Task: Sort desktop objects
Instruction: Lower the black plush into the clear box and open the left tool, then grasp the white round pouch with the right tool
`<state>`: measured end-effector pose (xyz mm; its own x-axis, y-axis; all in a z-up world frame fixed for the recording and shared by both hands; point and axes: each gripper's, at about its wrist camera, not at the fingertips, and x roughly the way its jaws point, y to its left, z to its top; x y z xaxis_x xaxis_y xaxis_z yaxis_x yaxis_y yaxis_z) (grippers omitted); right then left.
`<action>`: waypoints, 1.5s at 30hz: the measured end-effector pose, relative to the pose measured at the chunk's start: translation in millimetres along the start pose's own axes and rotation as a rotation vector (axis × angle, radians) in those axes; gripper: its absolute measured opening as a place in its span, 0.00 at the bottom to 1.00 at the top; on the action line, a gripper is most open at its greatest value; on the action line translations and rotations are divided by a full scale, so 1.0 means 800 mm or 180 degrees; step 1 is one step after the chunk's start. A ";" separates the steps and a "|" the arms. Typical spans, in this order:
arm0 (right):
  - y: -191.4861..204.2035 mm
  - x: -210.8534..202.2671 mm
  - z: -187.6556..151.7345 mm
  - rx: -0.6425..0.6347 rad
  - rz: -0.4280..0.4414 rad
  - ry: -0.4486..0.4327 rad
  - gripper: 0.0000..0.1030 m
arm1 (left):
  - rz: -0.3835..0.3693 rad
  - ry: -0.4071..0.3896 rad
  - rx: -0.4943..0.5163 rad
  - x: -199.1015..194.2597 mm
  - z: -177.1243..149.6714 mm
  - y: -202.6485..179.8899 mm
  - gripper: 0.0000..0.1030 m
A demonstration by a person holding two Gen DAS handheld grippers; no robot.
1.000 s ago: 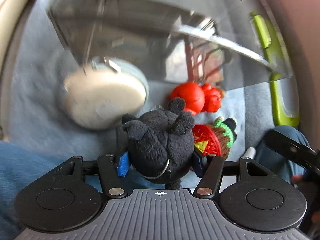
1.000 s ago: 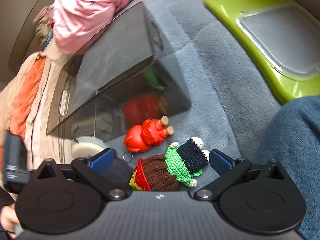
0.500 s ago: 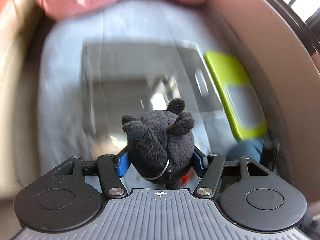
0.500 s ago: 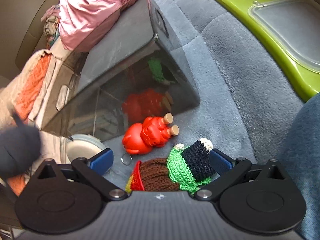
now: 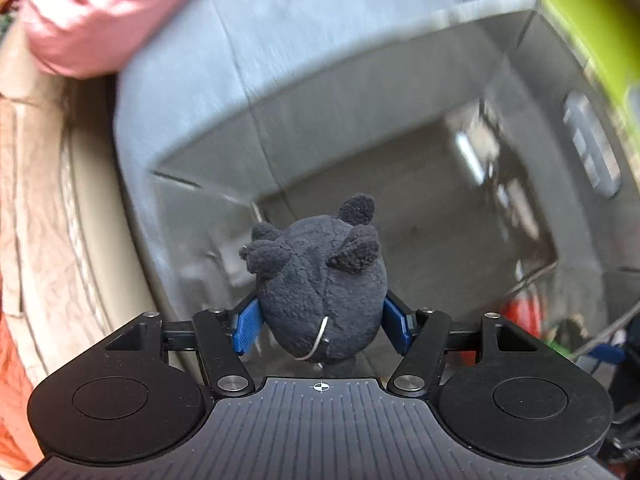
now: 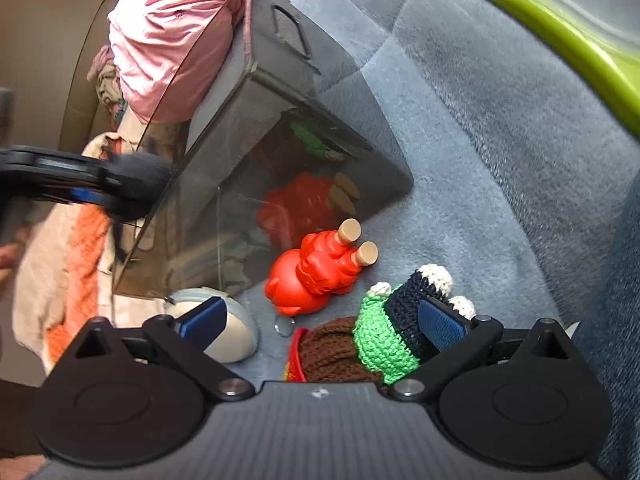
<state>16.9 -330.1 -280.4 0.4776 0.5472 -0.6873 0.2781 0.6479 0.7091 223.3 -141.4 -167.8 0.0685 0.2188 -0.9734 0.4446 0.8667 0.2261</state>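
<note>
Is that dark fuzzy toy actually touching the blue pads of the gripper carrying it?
Touching. The left wrist view shows the left gripper shut on the dark plush toy, both blue pads pressed into its sides with no gap.

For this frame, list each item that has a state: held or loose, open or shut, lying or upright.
left gripper: shut on the black plush toy, held above the box.
black plush toy: gripped, off the surface.
clear box: open, no lid on it.
right gripper: open, fingers either side of the crochet doll.
crochet doll: lying loose.
red figure: lying on its side beside the box.
</note>
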 end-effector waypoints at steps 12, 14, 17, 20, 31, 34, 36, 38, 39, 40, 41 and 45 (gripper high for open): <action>0.007 0.005 0.001 -0.0142 0.0034 0.0116 1.00 | 0.0317 0.0525 0.0204 0.084 0.003 -0.022 0.66; 0.006 0.004 0.002 -0.0144 0.0059 0.0118 1.00 | 0.0321 0.0531 0.0188 0.089 0.003 -0.021 0.69; 0.007 0.003 0.001 -0.0174 0.0063 0.0114 1.00 | 0.0311 0.0516 0.0161 0.092 0.003 -0.018 0.84; 0.013 0.002 -0.001 -0.0281 0.0077 0.0102 1.00 | -0.0002 0.0161 -0.0007 0.049 -0.018 -0.004 0.86; 0.101 -0.026 -0.072 -0.2118 -0.0254 -0.0947 1.00 | -0.1175 -0.1971 -0.0914 -0.084 -0.254 0.084 0.98; 0.154 -0.007 -0.096 -0.2873 -0.0498 -0.0915 1.00 | -0.1394 -0.2340 -0.1515 -0.057 -0.322 0.113 1.00; 0.184 0.023 -0.096 -0.2940 -0.0669 -0.0492 1.00 | -0.1713 -0.2364 -0.1972 -0.027 -0.357 0.133 1.00; 0.198 0.056 -0.086 -0.2730 -0.0544 -0.0041 0.98 | -0.2087 -0.2211 -0.2313 0.002 -0.381 0.149 1.00; 0.205 0.070 -0.085 -0.2734 -0.0507 0.0053 0.93 | -0.2300 -0.2122 -0.2421 0.015 -0.392 0.157 1.00; 0.213 0.083 -0.087 -0.2863 -0.0562 0.0082 0.91 | -0.2452 -0.2079 -0.2481 0.023 -0.401 0.163 1.00; 0.221 0.097 -0.089 -0.2992 -0.0618 0.0111 0.91 | -0.2571 -0.2041 -0.2537 0.030 -0.409 0.168 1.00; 0.234 0.147 -0.092 -0.3403 -0.0849 0.0258 0.86 | -0.2524 -0.2103 -0.2569 0.029 -0.424 0.180 1.00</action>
<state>64.1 -105.3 -239.9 0.4426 0.3295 -0.8340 -0.5184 0.8529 0.0618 -14.5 140.2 -144.8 0.5619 -0.5313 -0.6340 -0.0750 0.7306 -0.6787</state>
